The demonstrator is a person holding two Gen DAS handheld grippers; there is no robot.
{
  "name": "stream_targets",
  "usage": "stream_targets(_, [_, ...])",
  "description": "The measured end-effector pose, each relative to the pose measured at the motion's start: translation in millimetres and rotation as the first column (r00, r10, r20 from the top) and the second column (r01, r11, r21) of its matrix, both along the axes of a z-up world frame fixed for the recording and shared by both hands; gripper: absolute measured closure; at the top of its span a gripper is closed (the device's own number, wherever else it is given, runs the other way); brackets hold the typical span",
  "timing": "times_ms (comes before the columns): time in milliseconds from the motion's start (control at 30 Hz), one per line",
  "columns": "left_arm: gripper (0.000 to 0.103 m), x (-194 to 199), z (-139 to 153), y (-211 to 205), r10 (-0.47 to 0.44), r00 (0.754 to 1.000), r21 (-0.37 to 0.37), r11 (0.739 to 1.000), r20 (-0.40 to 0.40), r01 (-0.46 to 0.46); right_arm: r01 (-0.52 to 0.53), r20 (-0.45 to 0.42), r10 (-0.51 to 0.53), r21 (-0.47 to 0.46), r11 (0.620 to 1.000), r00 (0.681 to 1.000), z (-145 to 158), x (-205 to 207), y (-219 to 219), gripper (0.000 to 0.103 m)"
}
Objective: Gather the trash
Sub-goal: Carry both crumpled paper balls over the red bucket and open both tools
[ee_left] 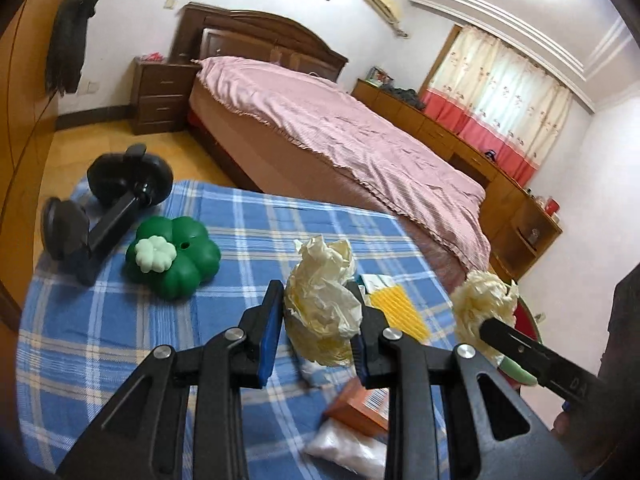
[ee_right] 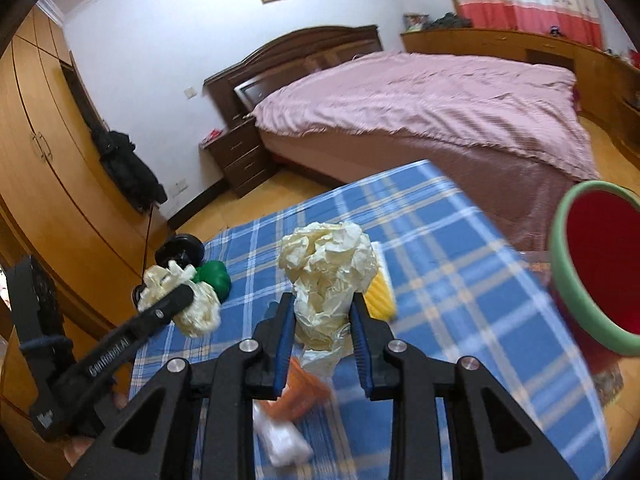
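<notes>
A crumpled cream paper wad (ee_left: 320, 308) is clamped in the left claw (ee_left: 316, 328) above the blue plaid bench (ee_left: 120, 320); another paper ball (ee_right: 328, 276) is gripped by the right claw (ee_right: 322, 328) beside the red bin (ee_right: 600, 264).

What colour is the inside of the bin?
Red inside the bin, with a light green rim; right wrist view shows it best.

Blue plaid tablecloth (ee_left: 120, 320); cream paper wad (ee_left: 320, 304)

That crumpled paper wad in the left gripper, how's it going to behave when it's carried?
The crumpled paper wad looks light and springy; its creases suggest it squashes rather than resists. The left gripper pinches only its lower part, so the loose top may flop or partly unfold. Paper probably won't slip off the pads.
</notes>
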State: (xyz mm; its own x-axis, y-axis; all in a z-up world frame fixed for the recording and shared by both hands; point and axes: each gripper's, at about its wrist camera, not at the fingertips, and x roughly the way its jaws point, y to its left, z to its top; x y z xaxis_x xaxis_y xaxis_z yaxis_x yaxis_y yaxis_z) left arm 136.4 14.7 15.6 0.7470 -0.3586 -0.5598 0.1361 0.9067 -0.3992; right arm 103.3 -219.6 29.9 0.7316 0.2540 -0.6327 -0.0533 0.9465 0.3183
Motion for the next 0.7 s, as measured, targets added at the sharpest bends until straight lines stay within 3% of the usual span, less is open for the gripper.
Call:
stream_targets(167, [0.072,-19,17,-8,-0.089,0.996,-0.053,0.995,-0.021,0.088,0.057,0.039,-0.057,0.017,0.998,0.998,13,-36,-18,0.074])
stream_targets(467, [0.072,-57,45,-19,-0.094,0.994,-0.061,0.993,0.046,0.097,0.142,0.143,-0.148,0.051,0.989,0.979,43,-99,-48,0.074])
stream_targets(700, [0.072,-72,61,-27,-0.105,0.991,-0.066,0.992,0.08,0.11,0.17,0.178,-0.182,0.082,0.982,0.967,49,-121,-68,0.074])
